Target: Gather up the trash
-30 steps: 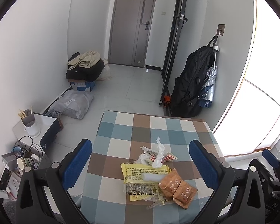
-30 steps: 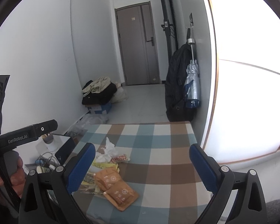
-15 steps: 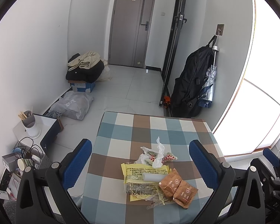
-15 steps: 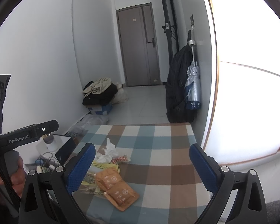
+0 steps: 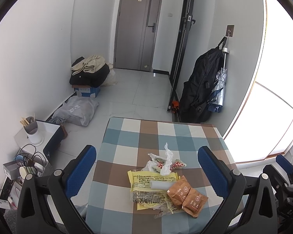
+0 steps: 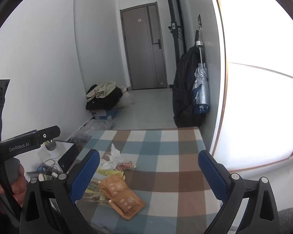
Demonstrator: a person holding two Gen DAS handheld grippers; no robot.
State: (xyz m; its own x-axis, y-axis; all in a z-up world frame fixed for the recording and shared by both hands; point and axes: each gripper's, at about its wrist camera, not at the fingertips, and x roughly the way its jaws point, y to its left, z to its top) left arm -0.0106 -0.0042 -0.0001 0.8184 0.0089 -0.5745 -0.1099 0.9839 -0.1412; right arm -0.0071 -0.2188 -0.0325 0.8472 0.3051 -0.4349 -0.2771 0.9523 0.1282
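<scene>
A pile of trash lies on the checked table: a yellow printed wrapper, two brown sachets, a crumpled white tissue and small red-patterned wrappers. My left gripper is open and empty, held above the near edge with the pile between its fingers in view. My right gripper is open and empty, over the table's right part; the brown sachets, yellow wrapper and tissue lie at its lower left.
A low white side table with a utensil cup stands left of the table, cables and boxes below it. Bags and clothes lie on the floor by the left wall. A black bag and an umbrella hang on the right wall.
Both grippers have stayed open and nearly still. The views have barely shifted and the trash has not moved.
</scene>
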